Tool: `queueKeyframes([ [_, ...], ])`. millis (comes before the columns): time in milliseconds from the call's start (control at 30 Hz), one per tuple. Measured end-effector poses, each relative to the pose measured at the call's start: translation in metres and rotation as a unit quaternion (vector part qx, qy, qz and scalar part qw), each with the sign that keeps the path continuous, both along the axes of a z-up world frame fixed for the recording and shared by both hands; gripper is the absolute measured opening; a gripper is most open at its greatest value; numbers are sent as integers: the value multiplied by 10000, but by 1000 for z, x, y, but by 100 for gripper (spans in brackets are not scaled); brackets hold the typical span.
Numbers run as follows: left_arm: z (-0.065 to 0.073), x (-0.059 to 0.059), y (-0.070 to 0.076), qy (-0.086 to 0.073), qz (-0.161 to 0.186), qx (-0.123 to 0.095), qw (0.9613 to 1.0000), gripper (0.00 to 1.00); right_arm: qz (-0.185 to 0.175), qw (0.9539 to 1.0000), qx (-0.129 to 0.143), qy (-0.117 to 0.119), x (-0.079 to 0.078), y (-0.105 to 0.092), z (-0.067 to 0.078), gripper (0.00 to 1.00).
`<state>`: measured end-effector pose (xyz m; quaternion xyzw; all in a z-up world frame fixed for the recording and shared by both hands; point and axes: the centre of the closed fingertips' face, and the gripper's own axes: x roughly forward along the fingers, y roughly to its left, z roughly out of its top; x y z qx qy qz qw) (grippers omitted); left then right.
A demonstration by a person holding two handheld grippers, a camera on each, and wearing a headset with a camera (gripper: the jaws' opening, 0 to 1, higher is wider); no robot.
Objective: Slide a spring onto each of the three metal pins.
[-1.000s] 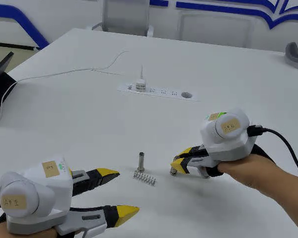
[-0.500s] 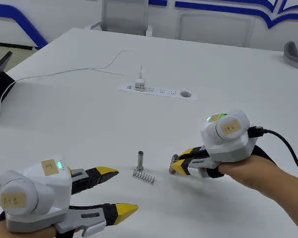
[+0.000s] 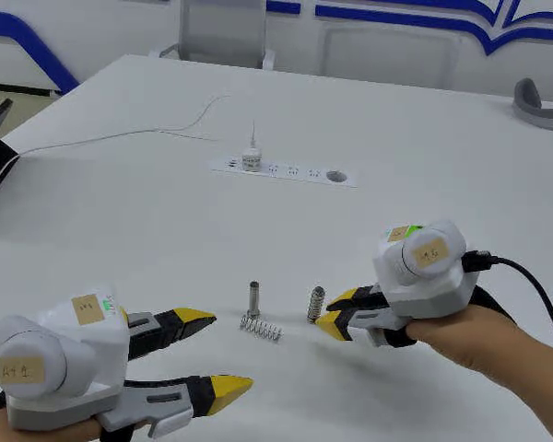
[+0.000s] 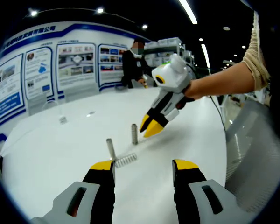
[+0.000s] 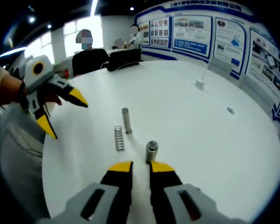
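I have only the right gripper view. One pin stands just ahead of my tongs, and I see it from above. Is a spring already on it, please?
Observer: Yes. The head view shows that pin side-on, and a spring sits around its shaft.
Operator: Do my tongs touch it?
Observer: It seems not. In the left gripper view, a thin gap separates the right tongs from the pin.
Operator: Where do the left tongs aim?
Observer: The left tongs are wide open. Their own view shows the bare pin and the loose spring just ahead of their jaws.
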<state>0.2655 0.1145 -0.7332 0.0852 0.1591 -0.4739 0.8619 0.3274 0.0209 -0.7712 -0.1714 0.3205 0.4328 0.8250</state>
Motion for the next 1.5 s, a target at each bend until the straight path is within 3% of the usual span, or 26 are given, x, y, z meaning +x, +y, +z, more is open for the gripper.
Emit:
queueKeyframes([
  [300, 3, -1, 1, -32, -14, 13, 10000, 50, 173, 9998, 49, 9, -10, 19, 0, 15],
  [700, 2, 0, 3, -24, -3, 25, 10000, 50, 360, 9993, 97, 34, -11, 39, -2, 15],
  [1500, -1, -3, 9, 26, 97, 67, 9999, 49, 544, 9983, -55, 208, -7, 61, -27, 15],
])
